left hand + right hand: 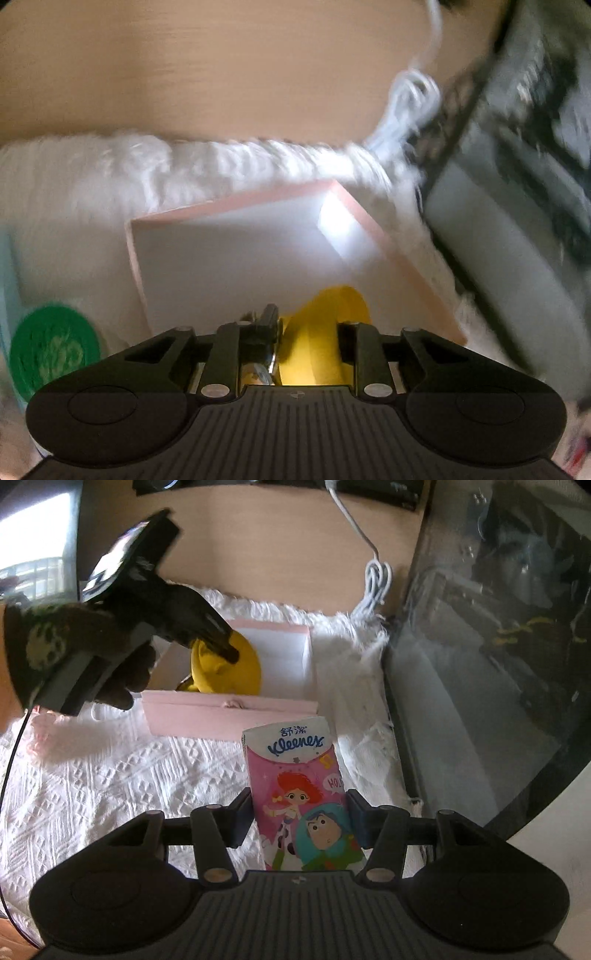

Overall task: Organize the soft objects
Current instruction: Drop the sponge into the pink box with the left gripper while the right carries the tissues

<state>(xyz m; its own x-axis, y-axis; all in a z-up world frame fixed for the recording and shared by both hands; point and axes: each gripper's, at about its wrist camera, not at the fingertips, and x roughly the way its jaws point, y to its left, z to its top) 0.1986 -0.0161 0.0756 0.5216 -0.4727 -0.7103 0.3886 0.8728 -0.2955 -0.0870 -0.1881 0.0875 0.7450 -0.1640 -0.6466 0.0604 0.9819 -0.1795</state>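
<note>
Left tool (308,328) closed on yellow soft toy (325,332), toy held between its fingers, over open pink box (373,225); box interior white, straight ahead of tool. Seen from right wrist, left tool (221,646) holds toy (240,672) inside box (229,716).

Right tool (299,819) clamped on Kleenex tissue pack (303,797), pack upright between fingers, just short of box's near wall. White textured cloth (110,775) beneath, on table (280,550). White cable (375,579) beyond box.
</note>
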